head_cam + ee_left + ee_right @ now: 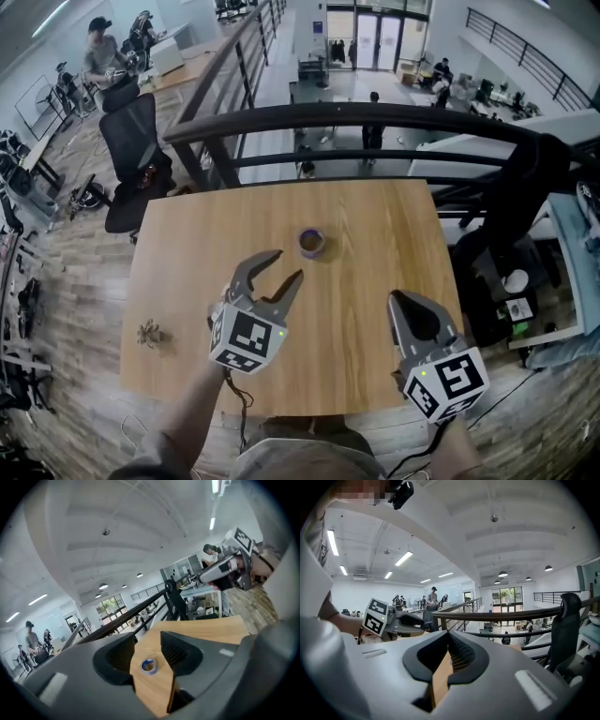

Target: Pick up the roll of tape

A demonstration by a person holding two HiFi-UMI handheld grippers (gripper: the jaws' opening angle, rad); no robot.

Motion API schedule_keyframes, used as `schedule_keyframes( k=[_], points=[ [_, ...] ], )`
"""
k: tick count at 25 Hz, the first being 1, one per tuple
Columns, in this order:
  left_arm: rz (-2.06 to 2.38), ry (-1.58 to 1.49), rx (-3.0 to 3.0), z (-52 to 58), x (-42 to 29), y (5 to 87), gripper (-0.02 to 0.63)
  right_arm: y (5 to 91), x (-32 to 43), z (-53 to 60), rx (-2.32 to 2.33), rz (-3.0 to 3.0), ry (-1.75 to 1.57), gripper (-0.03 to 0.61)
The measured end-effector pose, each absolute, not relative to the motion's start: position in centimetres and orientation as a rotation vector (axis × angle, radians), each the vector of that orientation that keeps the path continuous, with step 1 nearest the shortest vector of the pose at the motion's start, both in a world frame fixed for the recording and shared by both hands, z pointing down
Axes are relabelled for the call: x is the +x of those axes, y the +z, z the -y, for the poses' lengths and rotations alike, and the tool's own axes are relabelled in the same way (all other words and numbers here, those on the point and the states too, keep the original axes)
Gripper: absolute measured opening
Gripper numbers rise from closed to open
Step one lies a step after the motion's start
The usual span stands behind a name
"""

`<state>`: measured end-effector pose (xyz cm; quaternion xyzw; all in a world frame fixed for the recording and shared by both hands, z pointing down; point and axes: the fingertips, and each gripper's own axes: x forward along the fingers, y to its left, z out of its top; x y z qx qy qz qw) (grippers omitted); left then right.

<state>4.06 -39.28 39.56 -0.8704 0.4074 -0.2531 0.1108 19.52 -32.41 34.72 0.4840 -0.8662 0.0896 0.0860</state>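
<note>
The roll of tape (312,242), small with a blue rim, lies flat on the wooden table (375,225) a little past its middle. My left gripper (288,264) is open just short of the roll, its tips pointing at it without touching. In the left gripper view the tape roll (149,666) shows on the wood ahead, framed by the spread jaws of that gripper (147,639). My right gripper (406,298) hovers over the table's near right part, away from the roll. Seen from its own camera, the right gripper (447,638) has its jaws together with only a thin wedge of wood showing.
A small brown star-shaped object (149,333) lies near the table's left front corner. A black railing (375,117) runs just beyond the far edge. One black office chair (136,141) stands at the back left and another (525,206) at the right.
</note>
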Motion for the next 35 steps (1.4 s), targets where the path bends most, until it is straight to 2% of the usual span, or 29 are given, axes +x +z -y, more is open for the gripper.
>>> schedule_keyframes(
  k=[13, 20, 31, 33, 35],
  points=[
    [-1.010, -1.119, -2.615, 49.8, 6.8, 55.7, 0.179, 43.6, 19.7, 39.5, 1.385, 2.465, 0.369, 0.011],
    [-0.975, -1.335, -2.599, 52.9, 6.1, 63.8, 0.179, 47.4, 18.2, 41.5, 1.330, 2.436, 0.429, 0.011],
    [-0.816, -1.548, -2.499, 55.4, 7.2, 70.6, 0.176, 51.8, 18.4, 43.0, 1.287, 2.383, 0.498, 0.011],
    [-0.756, -1.598, -2.465, 55.3, 7.2, 71.3, 0.165, 52.2, 18.2, 43.1, 1.284, 2.379, 0.507, 0.011],
    [-0.709, -1.631, -2.435, 55.1, 7.2, 71.8, 0.108, 52.5, 18.0, 43.2, 1.279, 2.380, 0.513, 0.011]
  ],
)
